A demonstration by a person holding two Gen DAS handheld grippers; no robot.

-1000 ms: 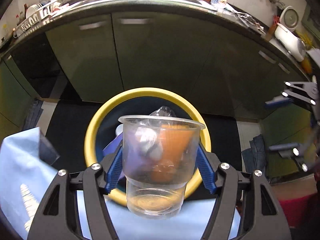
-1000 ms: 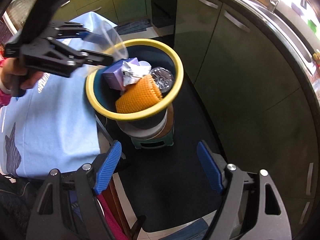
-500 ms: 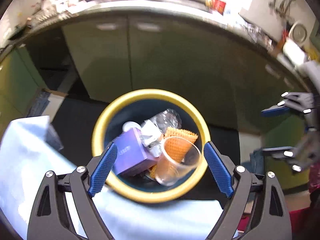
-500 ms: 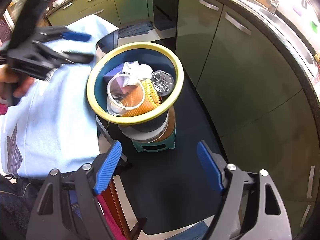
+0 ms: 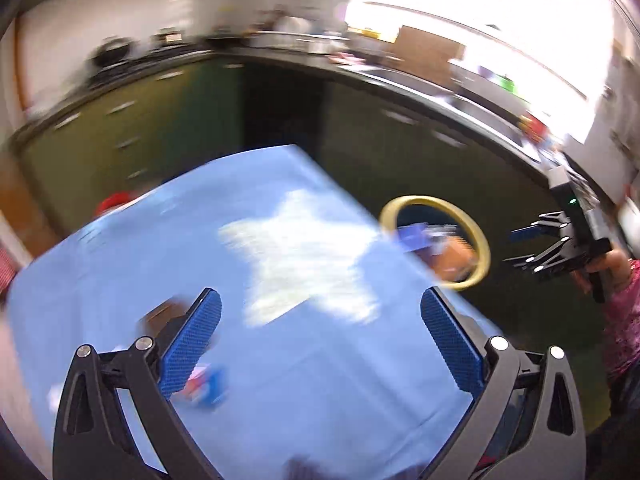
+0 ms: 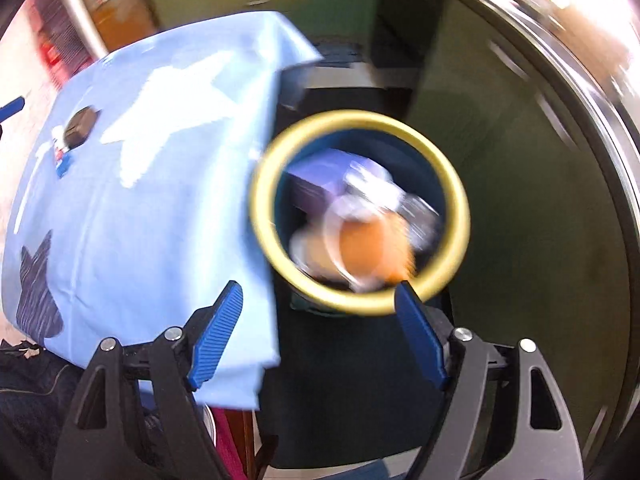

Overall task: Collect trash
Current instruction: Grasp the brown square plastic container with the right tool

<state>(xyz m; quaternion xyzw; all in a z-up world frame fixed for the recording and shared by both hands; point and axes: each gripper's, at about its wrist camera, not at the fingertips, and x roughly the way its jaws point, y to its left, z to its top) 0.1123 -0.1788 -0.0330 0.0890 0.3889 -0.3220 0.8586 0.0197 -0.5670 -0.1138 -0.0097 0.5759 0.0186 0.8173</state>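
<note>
The yellow-rimmed bin (image 6: pixel 456 196) stands beside the table and holds a purple box (image 6: pixel 320 176), an orange net piece (image 6: pixel 368 252) and the clear plastic cup (image 6: pixel 340 248). It also shows in the left wrist view (image 5: pixel 482 248), blurred. My left gripper (image 5: pixel 320 344) is open and empty above the blue tablecloth (image 5: pixel 300 360). A dark brown item (image 5: pixel 160 316) and a small blue-and-white scrap (image 5: pixel 204 384) lie by its left finger. My right gripper (image 6: pixel 320 336) is open and empty, over the bin's near rim.
The tablecloth (image 6: pixel 132 208) has a white star print and carries the dark item (image 6: pixel 80 130) and scraps (image 6: pixel 62 156). Green kitchen cabinets (image 5: pixel 132 136) and a cluttered counter ring the room. A dark mat (image 6: pixel 360 392) covers the floor under the bin.
My left gripper let the clear cup fall into the bin, then swung left over the table. The right gripper has moved closer to the bin. Both views are motion-blurred now.
</note>
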